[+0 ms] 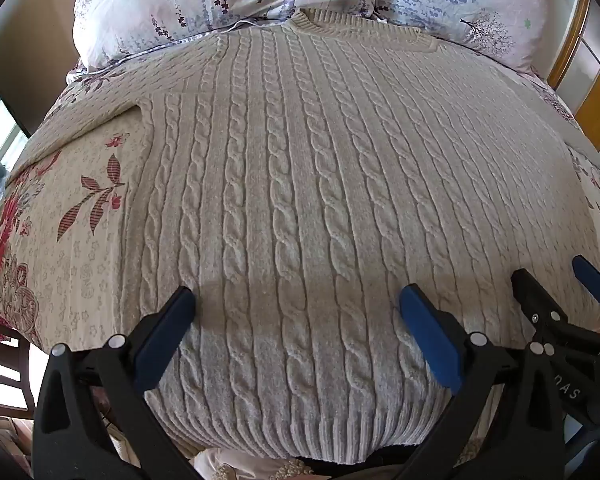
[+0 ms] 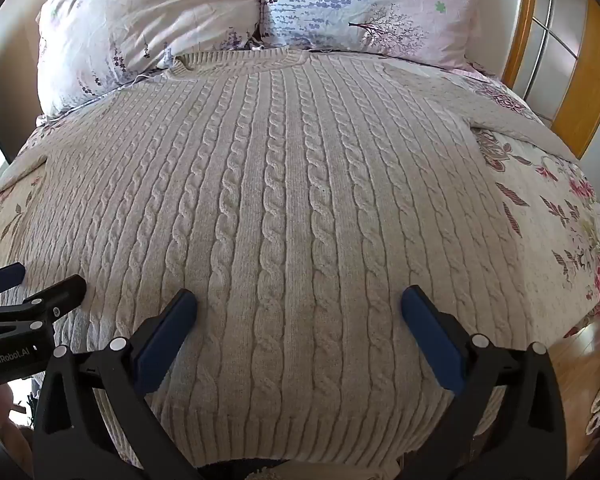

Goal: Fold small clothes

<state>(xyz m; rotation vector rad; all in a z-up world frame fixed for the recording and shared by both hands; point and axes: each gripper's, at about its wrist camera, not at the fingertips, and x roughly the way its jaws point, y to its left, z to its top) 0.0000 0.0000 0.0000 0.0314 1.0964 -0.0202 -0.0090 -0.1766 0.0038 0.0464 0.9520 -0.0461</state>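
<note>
Both tools hang over the near end of the bed, side by side, pointing steeply down. My left tool (image 1: 296, 312) is spread as wide as it goes, blue pads apart, nothing between them but air above the knit. My right tool (image 2: 300, 312) is the same: spread wide, gripping nothing. In the left view the right tool pokes in at the lower right edge, so the two sit close together.

Right under the fingertips lies the sweater (image 1: 300, 200), cream cable knit, spread flat. Its ribbed hem (image 1: 300, 432) is the nearest part, just below the pads, at the near edge of the bed. The long axis runs straight away from me: hem close, cables running up to the collar (image 1: 320, 22) at the far end, touching the pillows (image 2: 160, 20). The floral bedspread (image 1: 80, 200) shows on both sides.

So the garment lies dead ahead of both tools, lengthwise. My left tool is nearer the left edge and armpit notch (image 1: 144, 108), my right tool nearer the right edge (image 2: 500, 200). I judge nothing is folded yet. The hem is the closest grab for both; the side edges call for a reach outward.
</note>
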